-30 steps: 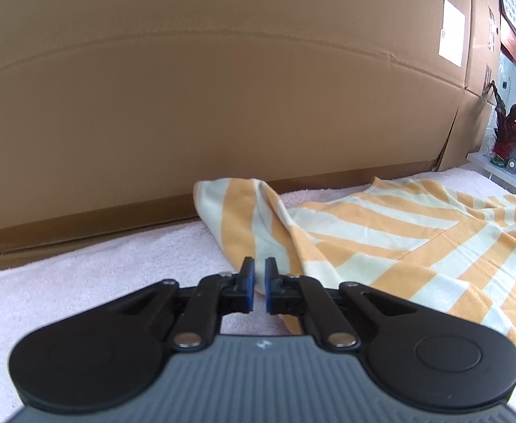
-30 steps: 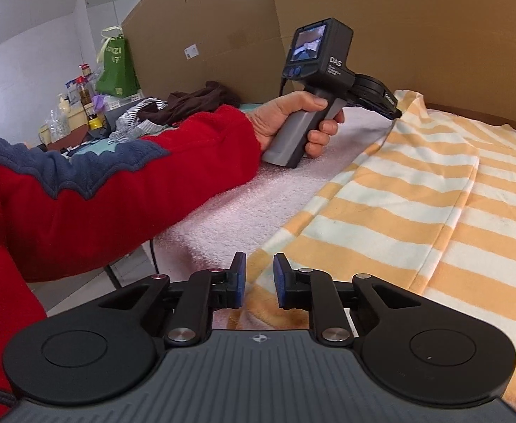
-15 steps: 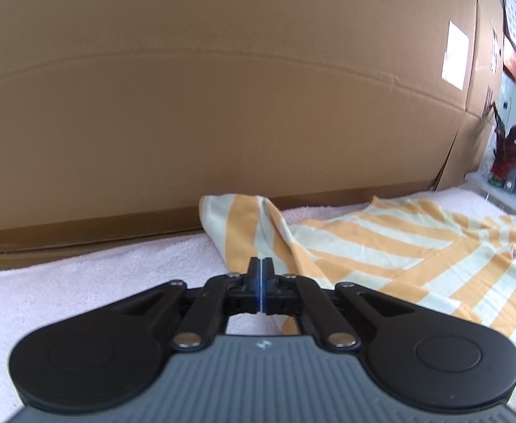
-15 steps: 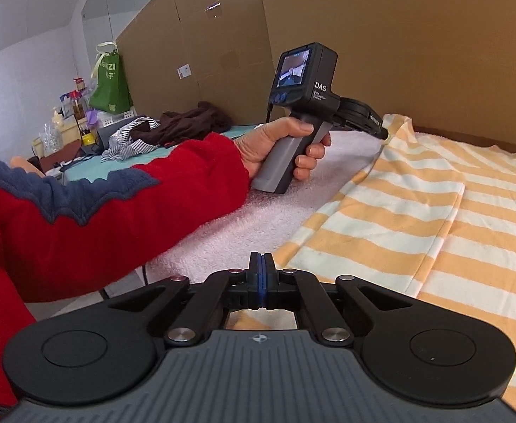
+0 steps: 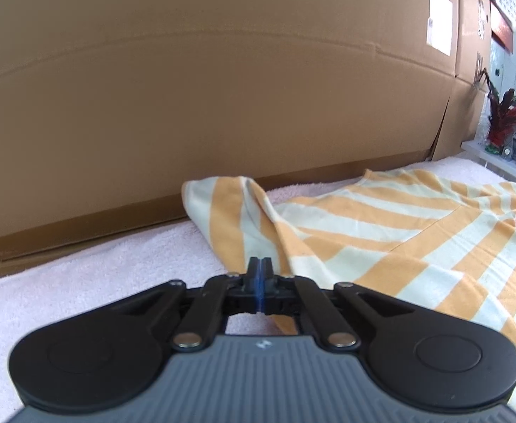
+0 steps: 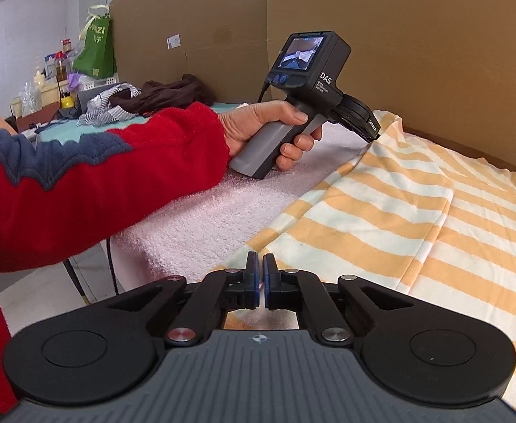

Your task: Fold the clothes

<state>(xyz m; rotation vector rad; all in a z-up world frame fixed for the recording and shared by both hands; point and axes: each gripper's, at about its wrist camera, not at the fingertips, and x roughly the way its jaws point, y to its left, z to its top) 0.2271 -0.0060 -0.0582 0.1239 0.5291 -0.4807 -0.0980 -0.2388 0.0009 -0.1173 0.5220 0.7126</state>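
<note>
Since the earlier frames both tools have drawn their jaws together, and the striped edge in front of the left one has lifted slightly. The left tool (image 5: 260, 264) is fully closed at the near edge of the orange-and-cream striped garment (image 5: 392, 243); whether cloth is pinched between its pads cannot be told. The right tool (image 6: 260, 264) has just been closing and now stands closed to a hairline gap at the garment's hem, with no cloth plainly seen between its pads. The garment lies spread on the pink towel (image 6: 201, 218) covering the table. In the right wrist view, a hand (image 6: 258, 130) in a red sleeve (image 6: 123, 172) holds the left tool against the garment's far corner. A cardboard wall (image 5: 222, 88) stands behind.
</note>
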